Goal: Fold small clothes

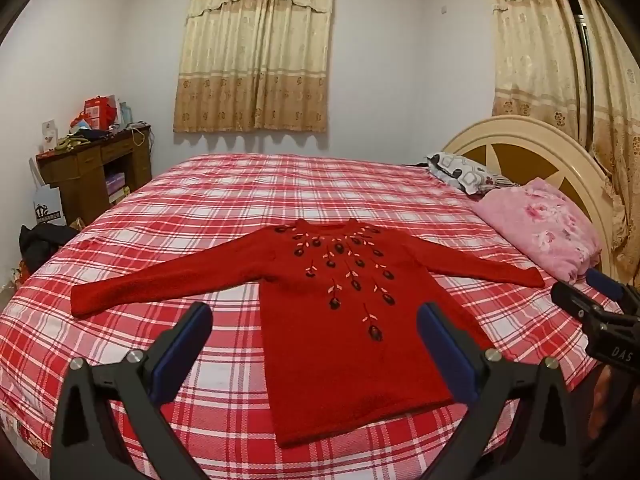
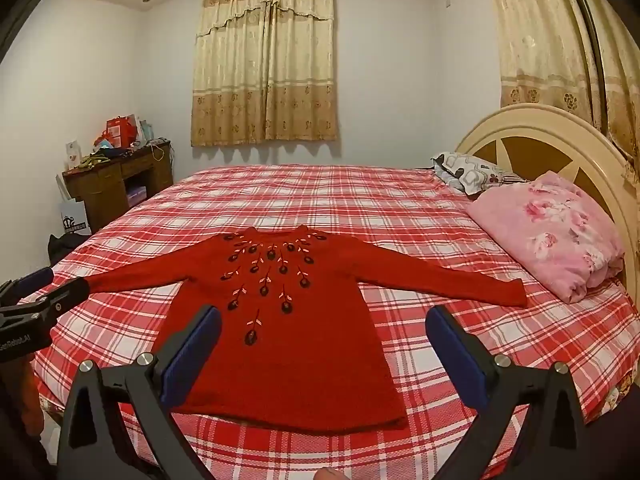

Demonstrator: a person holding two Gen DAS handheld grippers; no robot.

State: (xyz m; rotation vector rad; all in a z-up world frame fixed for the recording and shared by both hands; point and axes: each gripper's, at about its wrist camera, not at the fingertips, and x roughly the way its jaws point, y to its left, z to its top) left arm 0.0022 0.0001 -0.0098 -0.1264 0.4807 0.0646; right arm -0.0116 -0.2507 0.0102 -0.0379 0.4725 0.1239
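A small red knitted sweater (image 1: 340,320) with dark embroidered flowers lies flat, front up, on the red plaid bed (image 1: 240,200), both sleeves spread wide and the hem toward me. My left gripper (image 1: 314,320) hovers open above the hem's left side, nothing between its blue pads. In the right wrist view the same sweater (image 2: 288,340) fills the middle, and my right gripper (image 2: 324,322) hangs open over its lower right part, holding nothing. Each gripper shows at the edge of the other's view: the right gripper (image 1: 596,300) and the left gripper (image 2: 44,284).
A folded pink floral blanket (image 1: 540,228) and a patterned pillow (image 1: 464,172) lie by the cream headboard (image 1: 520,140) at right. A cluttered wooden desk (image 1: 92,168) stands at the far left, with bags on the floor. Curtains hang behind and at right.
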